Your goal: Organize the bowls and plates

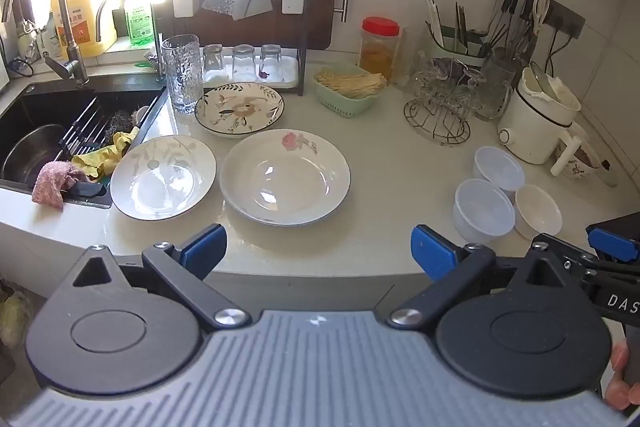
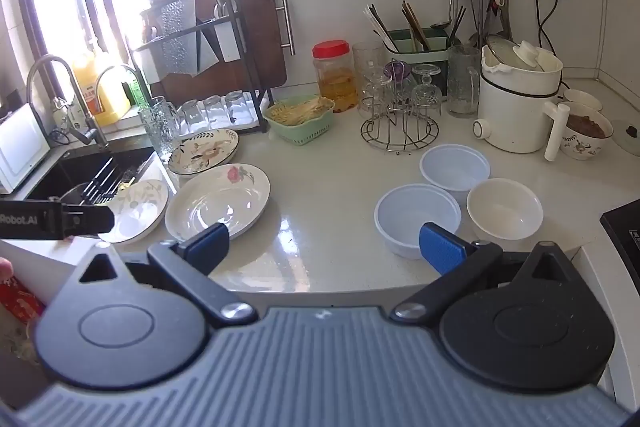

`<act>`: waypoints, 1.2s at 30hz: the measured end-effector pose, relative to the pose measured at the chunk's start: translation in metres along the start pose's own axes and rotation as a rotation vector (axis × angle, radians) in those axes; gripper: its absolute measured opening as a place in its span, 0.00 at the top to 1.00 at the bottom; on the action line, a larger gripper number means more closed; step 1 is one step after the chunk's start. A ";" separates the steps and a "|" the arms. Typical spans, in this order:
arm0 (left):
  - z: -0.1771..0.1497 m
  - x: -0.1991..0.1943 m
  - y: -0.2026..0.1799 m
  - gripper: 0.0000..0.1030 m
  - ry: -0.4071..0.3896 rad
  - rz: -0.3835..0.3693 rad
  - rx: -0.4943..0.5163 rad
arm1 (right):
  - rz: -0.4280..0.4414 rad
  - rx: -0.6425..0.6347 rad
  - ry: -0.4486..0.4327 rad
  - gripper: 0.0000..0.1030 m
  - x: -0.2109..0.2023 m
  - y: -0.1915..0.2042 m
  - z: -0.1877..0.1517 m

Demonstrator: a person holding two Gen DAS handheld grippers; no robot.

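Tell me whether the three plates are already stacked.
No: the three plates lie side by side on the counter, none on another.

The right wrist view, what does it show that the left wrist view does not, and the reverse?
Only the right wrist view shows a small white bowl behind the white pot. Only the left wrist view shows the pink cloth on the sink edge. Both show three plates, three bowls and open, empty grippers: left gripper, right gripper.
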State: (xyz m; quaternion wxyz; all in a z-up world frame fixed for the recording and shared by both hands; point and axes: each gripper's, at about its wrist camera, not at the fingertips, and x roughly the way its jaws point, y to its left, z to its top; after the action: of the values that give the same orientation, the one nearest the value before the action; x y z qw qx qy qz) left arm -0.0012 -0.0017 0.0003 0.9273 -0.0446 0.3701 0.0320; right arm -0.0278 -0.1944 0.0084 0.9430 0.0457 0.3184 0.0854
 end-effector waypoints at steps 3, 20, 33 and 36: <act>0.000 -0.002 -0.003 0.03 -0.002 0.004 0.001 | 0.002 -0.002 -0.006 0.00 0.000 0.002 0.001; 0.002 0.003 0.003 0.03 0.004 -0.014 -0.017 | 0.000 -0.005 0.002 0.00 0.002 0.000 -0.001; 0.007 -0.007 0.000 0.03 -0.021 -0.011 0.010 | -0.004 -0.013 -0.021 0.00 -0.001 0.001 0.007; -0.001 -0.005 -0.001 0.03 0.006 -0.012 -0.006 | 0.001 -0.014 -0.018 0.00 -0.001 -0.001 0.007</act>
State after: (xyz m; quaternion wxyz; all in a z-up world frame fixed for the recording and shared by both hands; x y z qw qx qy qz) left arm -0.0057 -0.0030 0.0028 0.9263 -0.0496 0.3724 0.0273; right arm -0.0243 -0.1957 0.0147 0.9461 0.0401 0.3093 0.0874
